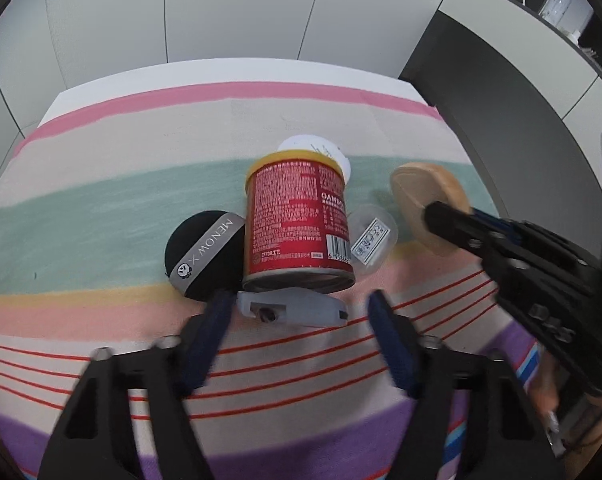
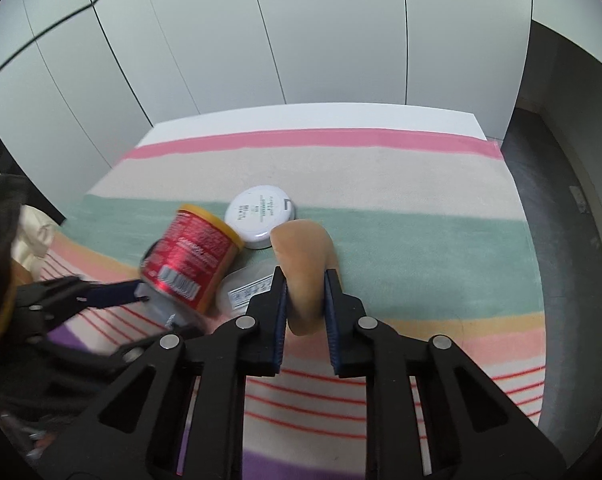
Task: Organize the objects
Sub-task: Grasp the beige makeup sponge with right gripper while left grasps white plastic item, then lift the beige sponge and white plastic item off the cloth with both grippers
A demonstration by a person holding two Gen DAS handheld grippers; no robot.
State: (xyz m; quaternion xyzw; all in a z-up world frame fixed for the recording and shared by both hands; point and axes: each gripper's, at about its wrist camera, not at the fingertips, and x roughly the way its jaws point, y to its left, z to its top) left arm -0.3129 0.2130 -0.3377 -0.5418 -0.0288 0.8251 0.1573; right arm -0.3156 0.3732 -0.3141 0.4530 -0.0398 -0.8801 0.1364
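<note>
- The right claw [image 2: 305, 300] is clamped on a tan sponge [image 2: 303, 264], its blue-padded fingers [image 2: 280, 312] pressing both flat sides so the sponge stands on edge between them, its rounded top reaching past the fingertips.
- In the left wrist view the same sponge [image 1: 429, 200] appears to that camera's right, pinched at its near edge by the right claw [image 1: 447, 220] and tilted above the striped cloth [image 1: 101, 208].
- Just beyond the sponge in the right wrist view sits a round white lid [image 2: 261, 216], printed side up, lying flat on the green band of the cloth [image 2: 421, 248].
- Left of the right claw, a red can [image 2: 193, 256] with a yellow rim lies tipped on its side, barcode facing the camera; a clear plastic cover [image 2: 245, 284] with a white label lies between the can and the claw.
- The left claw [image 1: 297, 320] stands wide open, holding nothing, its blue fingers [image 1: 211, 332] spread to either side of the can's near end.
- Directly ahead of the left claw the red can [image 1: 297, 224] rests with its metal base toward the fingers; a small grey plastic part [image 1: 293, 306] lies between the fingertips, touching the can's base.
- Left of the can, touching it, is a black round puff [image 1: 205, 256] with a grey band; right of it lies the clear cover [image 1: 371, 240].
- The white lid [image 1: 325, 152] peeks out behind the can's far rim.
</note>
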